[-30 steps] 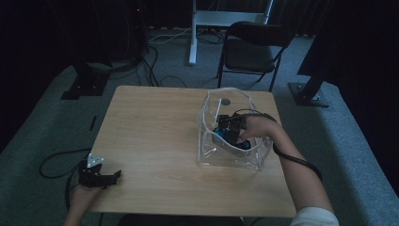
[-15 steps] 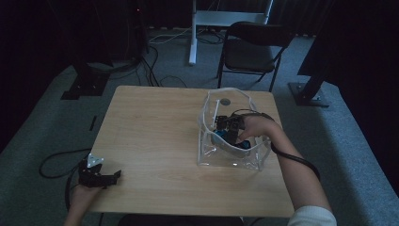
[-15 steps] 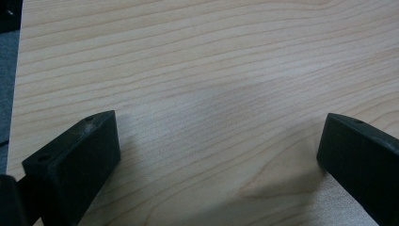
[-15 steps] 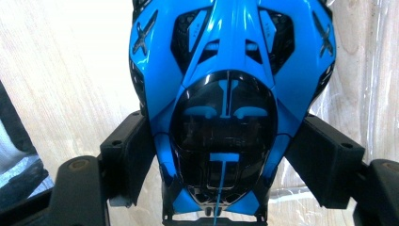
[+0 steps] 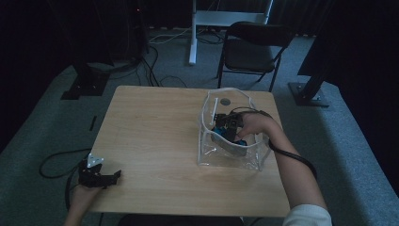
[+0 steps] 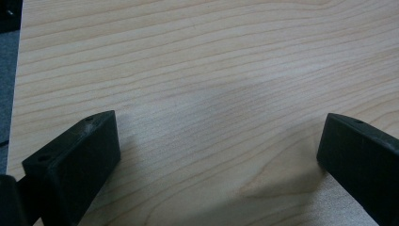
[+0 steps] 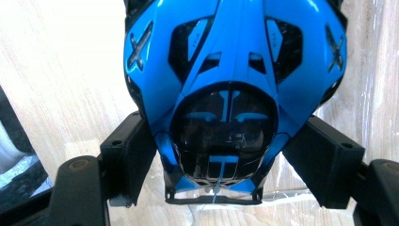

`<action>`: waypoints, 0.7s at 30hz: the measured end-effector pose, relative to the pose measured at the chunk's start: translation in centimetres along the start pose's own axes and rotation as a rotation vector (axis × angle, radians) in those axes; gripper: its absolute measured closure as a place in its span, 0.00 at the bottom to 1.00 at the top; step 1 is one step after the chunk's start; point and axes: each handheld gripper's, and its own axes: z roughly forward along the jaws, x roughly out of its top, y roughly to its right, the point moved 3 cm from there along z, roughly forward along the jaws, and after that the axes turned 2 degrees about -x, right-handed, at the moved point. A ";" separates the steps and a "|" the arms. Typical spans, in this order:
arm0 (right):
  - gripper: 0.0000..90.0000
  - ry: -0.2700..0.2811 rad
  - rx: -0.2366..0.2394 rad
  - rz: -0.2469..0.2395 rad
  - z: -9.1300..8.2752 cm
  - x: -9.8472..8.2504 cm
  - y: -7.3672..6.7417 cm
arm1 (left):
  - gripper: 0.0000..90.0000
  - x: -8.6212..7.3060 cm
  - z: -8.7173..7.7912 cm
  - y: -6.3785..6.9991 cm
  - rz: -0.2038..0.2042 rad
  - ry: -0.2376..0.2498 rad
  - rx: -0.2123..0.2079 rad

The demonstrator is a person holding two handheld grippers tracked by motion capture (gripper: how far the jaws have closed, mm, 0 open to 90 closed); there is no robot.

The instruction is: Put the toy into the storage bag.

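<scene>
A wooden table (image 5: pixel 155 132) is seen from above on a grey carpeted floor (image 5: pixel 42 127). Beyond its far edge a black folding chair (image 5: pixel 251 49) is placed, with a white stand (image 5: pixel 193 33) just left of it and loose cables (image 5: pixel 155 70) lying on the carpet near the far left corner. Dark frame feet are set on the floor off both far corners.

Near the right edge of the table, about midway between far and near edge, a clear plastic bag (image 5: pixel 230 141) is stood upright with its mouth open to the top. The way into it is bounded by its white-trimmed rim and see-through walls.

The right gripper (image 5: pixel 226 128) is reached down into the bag from the right edge side, its cable trailing back along the forearm. In the right gripper view a glossy blue and black toy car (image 7: pixel 233 84) is seen between the two black jaws, which are closed against its sides at a wide spread; the car is thus held inside the bag.

The left gripper (image 5: pixel 101 175) is rested at the near left corner of the table. Its jaws are spread wide over bare wood, and nothing is held between them.
</scene>
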 end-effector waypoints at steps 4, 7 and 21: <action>0.29 -0.030 0.004 -0.014 0.5 0.2 -0.2 | 0.00 0.0 0.0 0.0 0.000 0.000 0.000; 0.29 -0.052 0.004 -0.007 1.1 0.3 -0.1 | 0.00 0.0 0.0 0.0 0.000 0.000 0.000; 0.29 -0.071 -0.011 0.017 2.3 0.3 0.6 | 0.00 0.0 0.0 0.0 0.001 0.000 0.000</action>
